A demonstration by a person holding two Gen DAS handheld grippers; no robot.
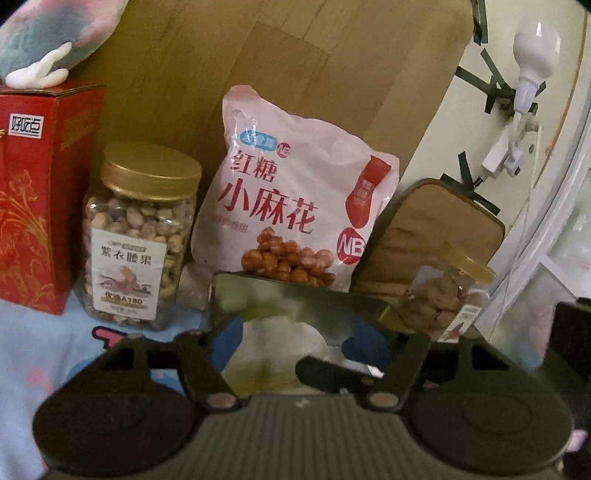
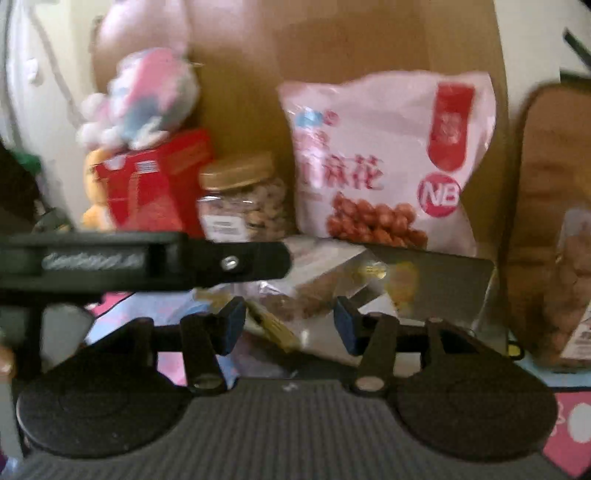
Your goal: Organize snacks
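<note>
A shiny silver snack bag (image 1: 280, 306) fills the gap in front of my left gripper (image 1: 297, 336). Its mirror face runs wider than the blue pads (image 1: 231, 332), which stand apart and do not press on it. In the right wrist view the same bag (image 2: 436, 280) shows a clear crumpled part with brown snacks. My right gripper (image 2: 290, 326) has that part between its pads and looks shut on it. One finger of the left gripper (image 2: 255, 258) reaches in from the left at the bag's top corner.
Along the wooden board (image 1: 258, 55) stand a red box (image 1: 40, 199), a gold-lidded nut jar (image 1: 140, 240), a pink snack bag (image 1: 295, 192), a tan pouch (image 1: 436, 236) and a second jar (image 1: 443, 295). A plush toy (image 1: 55, 33) lies on the box. A blue patterned cloth (image 1: 33, 350) covers the surface.
</note>
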